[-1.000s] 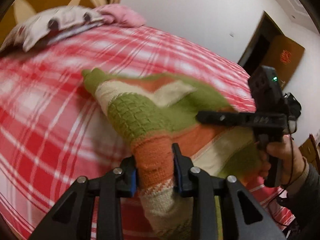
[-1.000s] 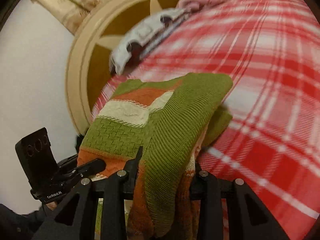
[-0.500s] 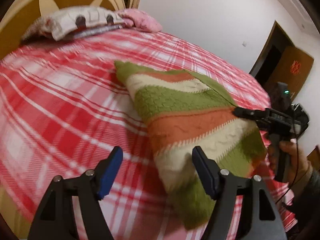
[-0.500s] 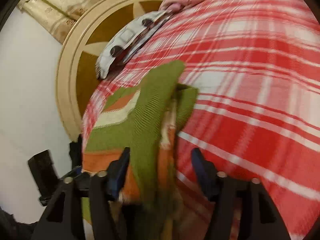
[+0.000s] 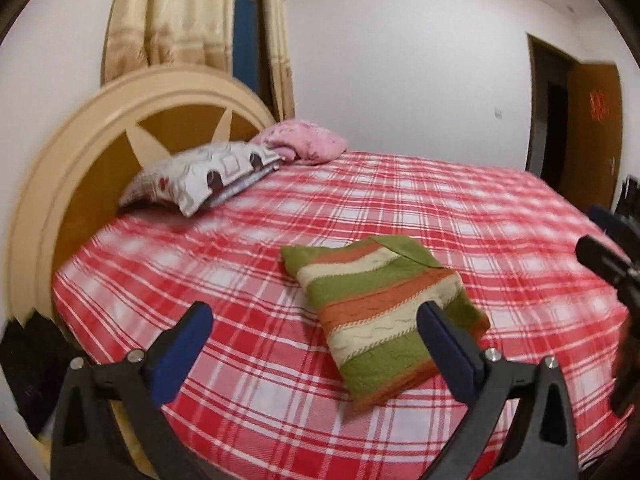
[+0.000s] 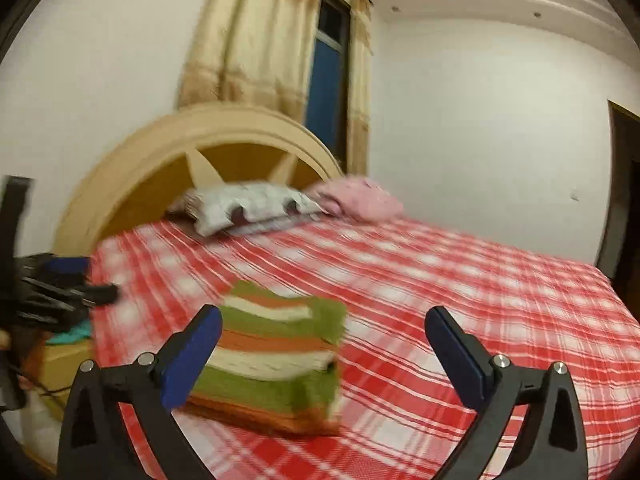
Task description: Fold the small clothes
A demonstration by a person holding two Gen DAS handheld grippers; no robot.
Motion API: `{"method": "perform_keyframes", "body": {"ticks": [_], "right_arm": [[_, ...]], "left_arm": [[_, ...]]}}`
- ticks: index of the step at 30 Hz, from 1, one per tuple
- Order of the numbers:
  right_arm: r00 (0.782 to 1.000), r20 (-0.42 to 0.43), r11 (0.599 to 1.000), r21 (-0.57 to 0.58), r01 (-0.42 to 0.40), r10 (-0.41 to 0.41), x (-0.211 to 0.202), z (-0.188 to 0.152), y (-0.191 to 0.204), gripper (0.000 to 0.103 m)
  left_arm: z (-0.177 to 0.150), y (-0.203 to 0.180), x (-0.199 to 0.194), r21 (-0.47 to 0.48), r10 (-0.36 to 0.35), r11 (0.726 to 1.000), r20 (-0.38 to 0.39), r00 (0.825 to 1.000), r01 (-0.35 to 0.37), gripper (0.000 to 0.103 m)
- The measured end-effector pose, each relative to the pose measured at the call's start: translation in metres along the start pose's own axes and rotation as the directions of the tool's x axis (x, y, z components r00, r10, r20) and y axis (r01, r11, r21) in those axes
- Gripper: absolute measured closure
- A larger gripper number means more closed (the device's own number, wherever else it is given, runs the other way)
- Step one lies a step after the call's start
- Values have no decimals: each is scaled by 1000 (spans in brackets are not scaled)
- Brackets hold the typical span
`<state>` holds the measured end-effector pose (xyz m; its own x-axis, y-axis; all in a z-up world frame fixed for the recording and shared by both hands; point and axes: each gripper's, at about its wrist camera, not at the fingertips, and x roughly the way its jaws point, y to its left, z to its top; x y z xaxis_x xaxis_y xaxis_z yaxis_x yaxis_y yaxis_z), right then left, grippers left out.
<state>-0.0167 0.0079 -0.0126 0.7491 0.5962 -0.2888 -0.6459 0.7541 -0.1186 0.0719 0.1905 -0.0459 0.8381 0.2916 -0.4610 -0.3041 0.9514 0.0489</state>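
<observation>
Bed [image 5: 460,216]: red-and-white plaid cover fills the middle of both wrist views; it carries everything below.
Headboard [image 5: 92,152]: round, tan and brown, at 9 to 10 o'clock in the left wrist view.
Curtains [image 6: 256,40]: pale gold, hanging at 12 o'clock behind the headboard, around a dark blue window opening.
Doorway [image 5: 556,120]: dark, at 2 o'clock on the white wall.
Patterned pillow [image 5: 200,176]: leans against the headboard, touching the pink pillow [image 5: 308,142] beside it; both well apart from the sweater.
Sweater [image 5: 384,312]: folded into a compact rectangle of green, cream and orange stripes, lying flat on the bed near its close edge; nothing lies on it.
Left gripper [image 5: 316,328]: jaws spread wide, holding nothing; the sweater sits at about 1 o'clock, its near corner behind the right-hand blue pad.
Right gripper [image 6: 322,332]: jaws spread wide, holding nothing; the sweater [image 6: 272,364] lies at about 10 o'clock, behind the left-hand pad, blurred.
</observation>
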Motion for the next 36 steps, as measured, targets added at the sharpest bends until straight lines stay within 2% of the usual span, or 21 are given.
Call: {"method": "perform_keyframes", "body": {"ticks": [3,8,15,23,36], "right_arm": [[999,-20,999,10,-33,33,-13,9,9,1],[998,-21,998,14,-54,54,-29,18,23,1],[999,-35,999,-21,-35,34,-35,19,37,1],[998,-54,999,-1,-32,32,-36,16,32,1],[997,-76,999,22,-28,30,-35,9,26,1]], "left_arm": [[-1,-9,-13,16,-12,1000,23,1000,11,0],[-2,-16,-18,27,-29,999,8,1000,29,0],[3,-6,-24,-12,-32,999,18,999,32,0],[4,-3,-23,-33,-31,999,9,999,31,0],[0,-8,-18,-14,-36,999,-10,999,36,0]]}}
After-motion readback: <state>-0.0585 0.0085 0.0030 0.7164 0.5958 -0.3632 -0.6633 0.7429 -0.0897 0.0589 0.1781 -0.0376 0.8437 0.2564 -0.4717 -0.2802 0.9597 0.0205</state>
